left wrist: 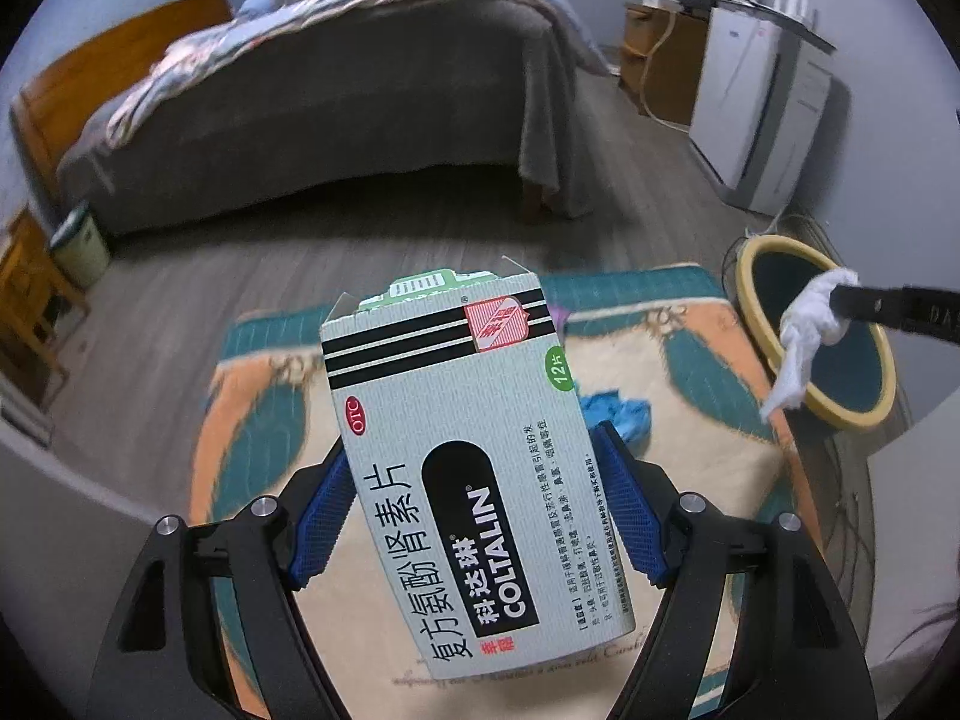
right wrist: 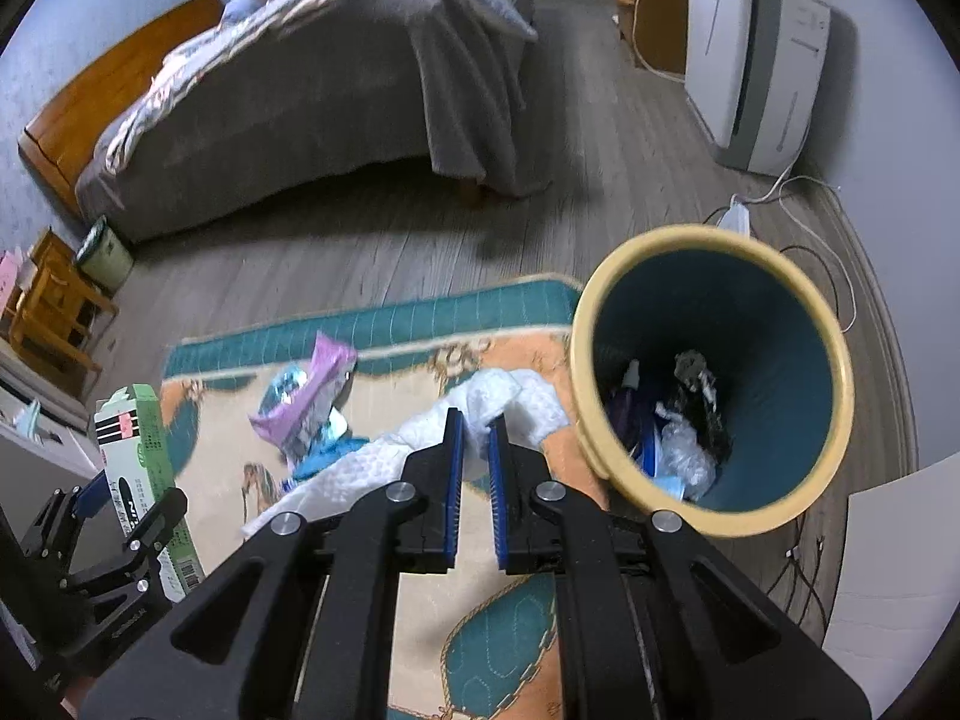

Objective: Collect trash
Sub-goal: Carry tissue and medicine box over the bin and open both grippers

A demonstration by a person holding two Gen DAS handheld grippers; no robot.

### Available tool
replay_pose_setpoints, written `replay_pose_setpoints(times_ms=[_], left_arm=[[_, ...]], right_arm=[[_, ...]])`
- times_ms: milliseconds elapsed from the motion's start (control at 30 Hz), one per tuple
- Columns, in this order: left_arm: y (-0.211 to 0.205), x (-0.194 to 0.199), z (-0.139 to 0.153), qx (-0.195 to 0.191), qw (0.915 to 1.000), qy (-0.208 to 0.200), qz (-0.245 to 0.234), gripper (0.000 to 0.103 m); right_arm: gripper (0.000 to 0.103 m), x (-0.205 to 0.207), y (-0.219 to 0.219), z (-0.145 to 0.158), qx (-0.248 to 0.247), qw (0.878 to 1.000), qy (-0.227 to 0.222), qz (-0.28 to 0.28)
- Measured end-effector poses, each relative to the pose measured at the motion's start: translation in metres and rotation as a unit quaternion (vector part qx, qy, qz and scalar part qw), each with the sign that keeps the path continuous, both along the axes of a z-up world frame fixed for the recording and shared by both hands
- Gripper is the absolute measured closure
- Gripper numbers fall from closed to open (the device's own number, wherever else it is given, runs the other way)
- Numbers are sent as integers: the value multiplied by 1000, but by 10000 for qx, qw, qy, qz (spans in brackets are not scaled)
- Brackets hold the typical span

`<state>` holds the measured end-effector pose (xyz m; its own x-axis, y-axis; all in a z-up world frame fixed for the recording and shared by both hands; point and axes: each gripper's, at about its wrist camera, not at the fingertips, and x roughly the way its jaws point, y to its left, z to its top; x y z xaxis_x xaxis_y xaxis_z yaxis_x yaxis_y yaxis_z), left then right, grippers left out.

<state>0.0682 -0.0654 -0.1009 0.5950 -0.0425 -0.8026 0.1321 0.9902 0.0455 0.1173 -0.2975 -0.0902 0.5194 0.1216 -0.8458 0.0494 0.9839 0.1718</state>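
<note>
My left gripper [left wrist: 474, 444] is shut on a white medicine box [left wrist: 468, 450] with black stripes, held above the rug; the box also shows in the right wrist view [right wrist: 144, 456]. My right gripper [right wrist: 475, 420] is shut on a crumpled white tissue [right wrist: 498, 405], held just left of a yellow-rimmed teal trash bin [right wrist: 708, 252] that holds several pieces of trash. From the left wrist view the tissue [left wrist: 807, 330] hangs over the bin [left wrist: 774, 252]. A purple wrapper [right wrist: 312, 390] and a blue crumpled piece [left wrist: 618, 411] lie on the rug.
A patterned teal and orange rug [right wrist: 420, 318] covers the wood floor. A bed [left wrist: 336, 102] stands beyond it, a white appliance [right wrist: 750, 48] and cables [right wrist: 828, 258] at the right, a small green bin [left wrist: 81, 246] and wooden stool [right wrist: 54, 306] at the left.
</note>
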Motion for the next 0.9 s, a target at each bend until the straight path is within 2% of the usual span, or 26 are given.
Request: replay_pose_setpoints(times_ms=[200, 467, 900], left_arm=[[-20, 16, 13, 83, 9995, -169, -259, 26], [-51, 36, 12, 61, 9985, -151, -523, 26], [-128, 58, 1, 39, 9922, -42, -1244, 26]], right_arm=[[95, 4, -16, 18, -229, 9993, -291, -58], [95, 14, -51, 29, -307, 9983, -435, -242], [95, 20, -120, 15, -455, 9956, -297, -763]])
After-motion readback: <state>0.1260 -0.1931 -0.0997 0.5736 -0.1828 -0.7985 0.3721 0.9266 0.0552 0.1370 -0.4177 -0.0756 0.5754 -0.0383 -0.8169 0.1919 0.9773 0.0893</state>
